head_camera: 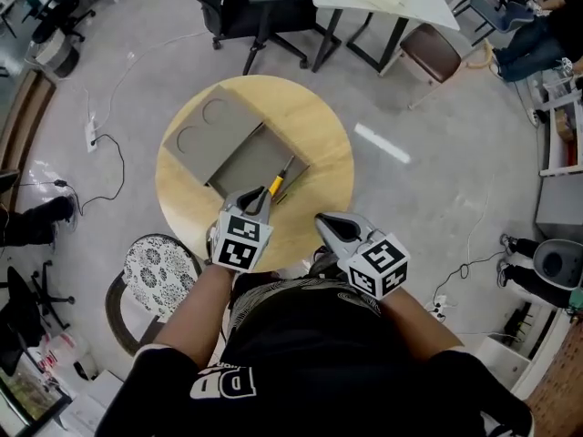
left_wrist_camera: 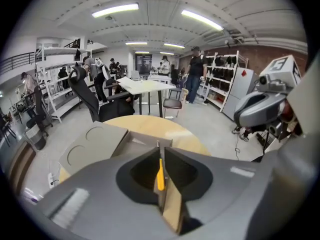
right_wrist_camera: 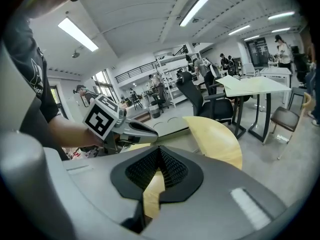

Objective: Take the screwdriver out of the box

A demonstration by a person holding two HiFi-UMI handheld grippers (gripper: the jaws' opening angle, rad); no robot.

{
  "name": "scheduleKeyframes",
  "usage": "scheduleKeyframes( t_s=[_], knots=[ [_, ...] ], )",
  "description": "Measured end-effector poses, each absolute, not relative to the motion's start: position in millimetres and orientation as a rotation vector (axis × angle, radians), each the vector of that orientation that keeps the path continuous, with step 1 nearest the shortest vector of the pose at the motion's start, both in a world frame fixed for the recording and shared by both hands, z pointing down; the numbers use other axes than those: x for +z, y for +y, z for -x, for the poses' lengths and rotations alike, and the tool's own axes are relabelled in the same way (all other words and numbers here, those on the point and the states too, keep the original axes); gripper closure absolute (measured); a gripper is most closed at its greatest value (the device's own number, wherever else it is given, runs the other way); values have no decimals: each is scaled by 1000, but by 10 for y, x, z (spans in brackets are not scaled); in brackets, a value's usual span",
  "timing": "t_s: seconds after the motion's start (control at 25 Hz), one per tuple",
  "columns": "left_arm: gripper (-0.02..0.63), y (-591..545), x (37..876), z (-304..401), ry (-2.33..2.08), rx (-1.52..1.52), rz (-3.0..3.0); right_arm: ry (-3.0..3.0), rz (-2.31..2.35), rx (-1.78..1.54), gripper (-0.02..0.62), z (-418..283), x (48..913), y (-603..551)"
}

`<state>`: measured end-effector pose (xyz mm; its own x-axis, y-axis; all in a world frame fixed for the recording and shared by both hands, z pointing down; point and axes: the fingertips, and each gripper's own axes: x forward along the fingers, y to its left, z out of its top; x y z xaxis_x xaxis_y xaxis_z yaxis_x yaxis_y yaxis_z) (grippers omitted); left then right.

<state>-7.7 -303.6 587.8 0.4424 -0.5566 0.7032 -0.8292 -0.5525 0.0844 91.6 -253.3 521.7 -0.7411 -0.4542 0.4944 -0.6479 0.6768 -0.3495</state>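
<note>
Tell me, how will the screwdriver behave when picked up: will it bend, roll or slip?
The screwdriver looks stiff: a thin straight shaft and a yellow handle, so it should hardly bend. The handle seems rounded, so it may roll if pushed on the flat table. It is small beside the box, so probably light.

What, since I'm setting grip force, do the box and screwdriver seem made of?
The box: matte grey, flat panels with folded edges, so probably cardboard or paperboard. The screwdriver: smooth yellow handle, likely plastic; thin dark shaft, presumably metal, though too small to confirm.
</note>
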Motion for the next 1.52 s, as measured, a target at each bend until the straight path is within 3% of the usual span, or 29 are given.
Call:
scheduleKeyframes(
  t_s=[0.12,0.6,1.16,1.52],
  knots=[
    [482,-3206,6088,39,-1187,924,-2242,-2516,-852,751,597,-1008,5292,-2615],
    [437,-3454,6961,-120,-1014,1161,-2099,-2496,-812,813,597,-1120,5488,-2764],
    [428,-3447,7444,-142,-880,1318,-2020,-2477,-803,871,597,-1144,5629,-2797],
    [462,-3490,7470,-87,-888,1332,-2011,-2472,-819,884,597,-1134,5615,-2837]
  ],
)
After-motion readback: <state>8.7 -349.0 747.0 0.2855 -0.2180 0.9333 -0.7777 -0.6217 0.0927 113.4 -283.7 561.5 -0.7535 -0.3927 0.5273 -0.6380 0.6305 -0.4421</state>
